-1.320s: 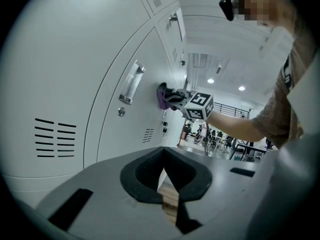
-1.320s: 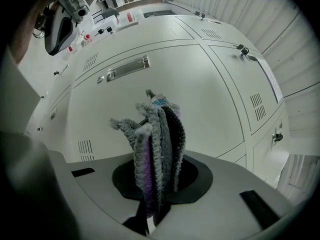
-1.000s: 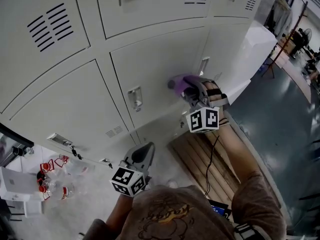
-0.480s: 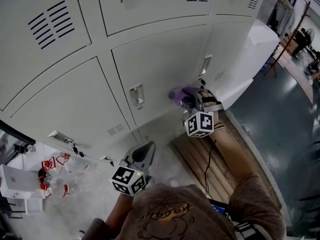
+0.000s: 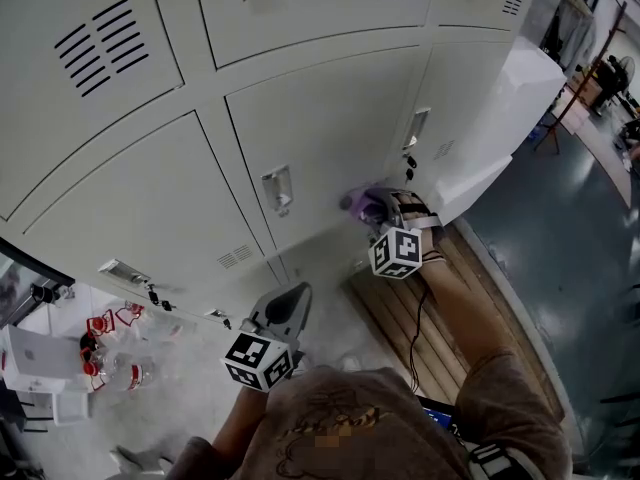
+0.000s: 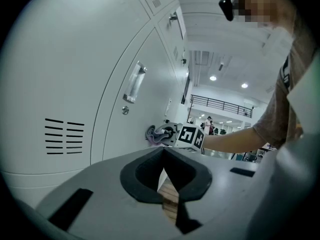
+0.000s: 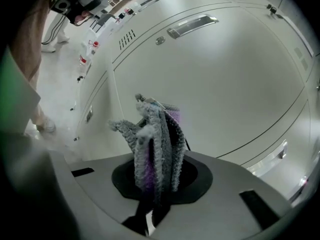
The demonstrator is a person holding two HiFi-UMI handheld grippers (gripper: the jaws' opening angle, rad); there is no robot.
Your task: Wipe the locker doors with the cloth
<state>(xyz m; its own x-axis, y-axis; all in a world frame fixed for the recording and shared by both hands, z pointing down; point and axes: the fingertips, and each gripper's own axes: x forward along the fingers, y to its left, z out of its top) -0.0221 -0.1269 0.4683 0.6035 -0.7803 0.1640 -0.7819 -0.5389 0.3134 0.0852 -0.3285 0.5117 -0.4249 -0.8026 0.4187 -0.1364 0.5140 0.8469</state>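
The pale grey locker doors (image 5: pixel 330 118) fill the upper head view. My right gripper (image 5: pixel 380 210) is shut on a bunched purple-grey cloth (image 5: pixel 360 202), which presses against the lower right part of the middle lower door, right of its handle (image 5: pixel 277 189). In the right gripper view the cloth (image 7: pixel 156 141) stands up out of the jaws against the door (image 7: pixel 225 84). My left gripper (image 5: pixel 288 306) hangs low near the lockers' base, shut and holding nothing. From the left gripper view (image 6: pixel 167 186) the cloth (image 6: pixel 158 134) shows further along the door.
A wooden pallet (image 5: pixel 425 313) lies on the floor under the right arm. Plastic bottles with red caps (image 5: pixel 110 353) sit on the floor at the left. Keys (image 5: pixel 409 164) hang from the right door's lock. A white block (image 5: pixel 505 108) stands beside the lockers at the right.
My right gripper has slid the cloth down the middle door, toward its lower edge. The left gripper has stayed where it was.
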